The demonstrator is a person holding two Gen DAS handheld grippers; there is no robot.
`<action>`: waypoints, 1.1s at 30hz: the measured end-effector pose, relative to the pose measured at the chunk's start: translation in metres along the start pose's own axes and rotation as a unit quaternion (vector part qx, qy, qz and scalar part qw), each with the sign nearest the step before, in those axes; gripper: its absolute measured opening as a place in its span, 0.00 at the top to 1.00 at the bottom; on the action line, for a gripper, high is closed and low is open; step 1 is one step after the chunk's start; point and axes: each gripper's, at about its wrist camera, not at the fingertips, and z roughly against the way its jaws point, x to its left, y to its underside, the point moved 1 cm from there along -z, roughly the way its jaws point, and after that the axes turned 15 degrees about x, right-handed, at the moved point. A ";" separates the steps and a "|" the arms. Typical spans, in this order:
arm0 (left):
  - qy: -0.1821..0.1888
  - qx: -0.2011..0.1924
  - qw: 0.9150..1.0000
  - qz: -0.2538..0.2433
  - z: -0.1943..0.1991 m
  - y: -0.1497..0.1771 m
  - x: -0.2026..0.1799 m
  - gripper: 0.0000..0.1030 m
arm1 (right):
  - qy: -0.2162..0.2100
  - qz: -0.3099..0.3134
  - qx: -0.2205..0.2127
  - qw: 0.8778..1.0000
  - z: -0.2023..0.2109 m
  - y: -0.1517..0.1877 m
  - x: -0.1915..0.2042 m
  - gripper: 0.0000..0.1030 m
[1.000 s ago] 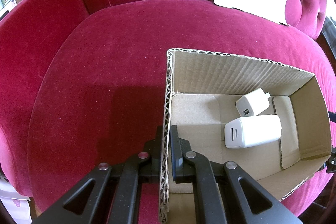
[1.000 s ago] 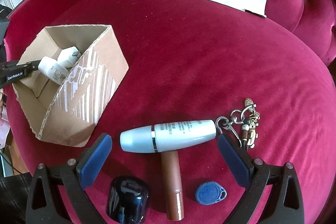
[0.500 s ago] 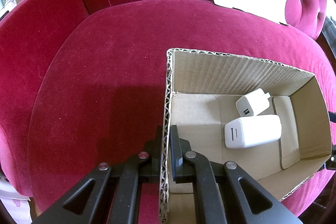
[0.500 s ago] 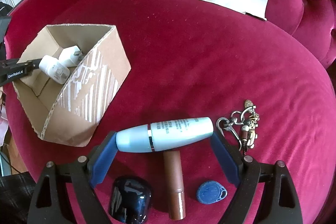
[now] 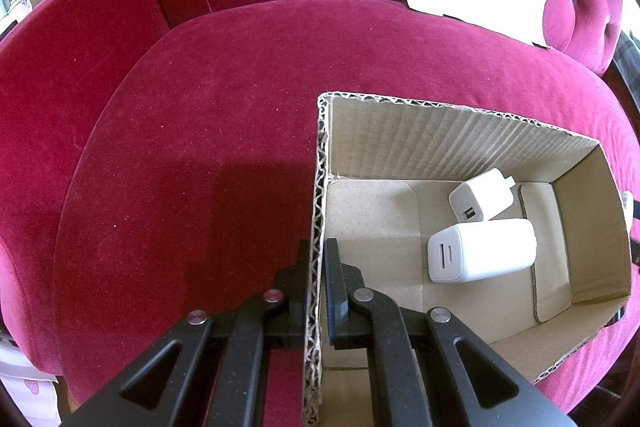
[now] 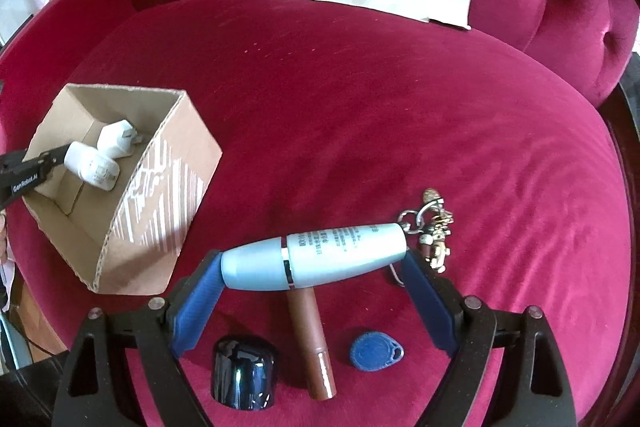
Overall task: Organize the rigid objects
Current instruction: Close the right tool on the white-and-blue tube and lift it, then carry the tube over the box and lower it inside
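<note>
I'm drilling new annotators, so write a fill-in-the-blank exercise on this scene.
1. The left gripper is clamped on the wall of the cardboard ____.
2. Inside the box lie ____ white chargers.
3. The right gripper closes on the light ____ bottle.
4. The blue key fob lies on the ____ cushion.

Missing words: box; two; blue; red
</note>
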 end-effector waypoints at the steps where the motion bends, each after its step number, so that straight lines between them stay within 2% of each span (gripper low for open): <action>1: 0.000 0.000 1.000 0.000 0.000 0.000 0.000 0.95 | 0.001 -0.004 0.001 1.000 0.002 -0.001 -0.001 0.12; 13: 0.000 0.000 1.000 0.000 0.000 0.000 0.000 0.95 | 0.007 -0.036 -0.004 0.999 0.033 0.001 0.001 0.12; 33: 0.000 -0.001 1.000 0.000 0.000 0.000 0.001 0.95 | 0.002 -0.023 -0.061 0.998 0.077 -0.020 0.035 0.12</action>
